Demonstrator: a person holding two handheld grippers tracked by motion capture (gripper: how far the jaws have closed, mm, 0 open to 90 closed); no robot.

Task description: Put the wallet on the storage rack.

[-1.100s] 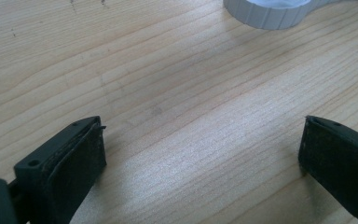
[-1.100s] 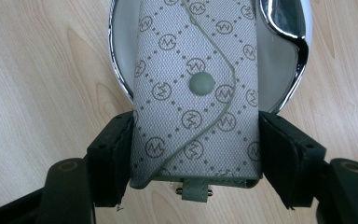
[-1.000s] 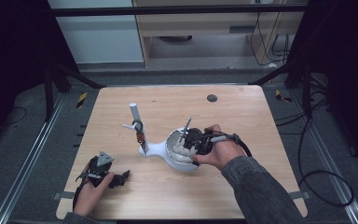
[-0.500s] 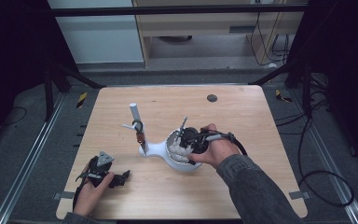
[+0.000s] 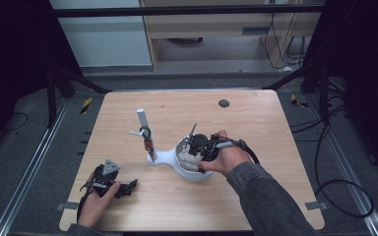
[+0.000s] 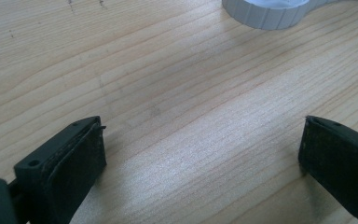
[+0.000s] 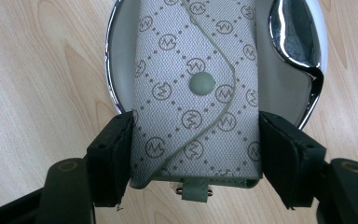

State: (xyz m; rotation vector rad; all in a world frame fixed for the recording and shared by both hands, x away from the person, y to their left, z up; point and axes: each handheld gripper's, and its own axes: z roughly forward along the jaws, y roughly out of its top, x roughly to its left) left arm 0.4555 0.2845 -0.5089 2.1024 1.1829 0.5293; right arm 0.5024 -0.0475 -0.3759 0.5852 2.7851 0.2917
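Right gripper point(image 7: 196, 154) clamps a patterned grey pouch point(image 7: 193, 98) over a shiny bowl point(image 7: 114, 93) at mid-table.

Its two black jaws press the pouch's sides near the lower end, by a small tab, the snap button facing the camera; the pouch's far end lies inside the bowl, which sits on a white stand point(image 5: 162, 157) with an upright post point(image 5: 144, 129). The left gripper point(image 5: 120, 188) rests near the wooden table's point(image 5: 256, 123) front-left corner, jaws spread wide and empty.
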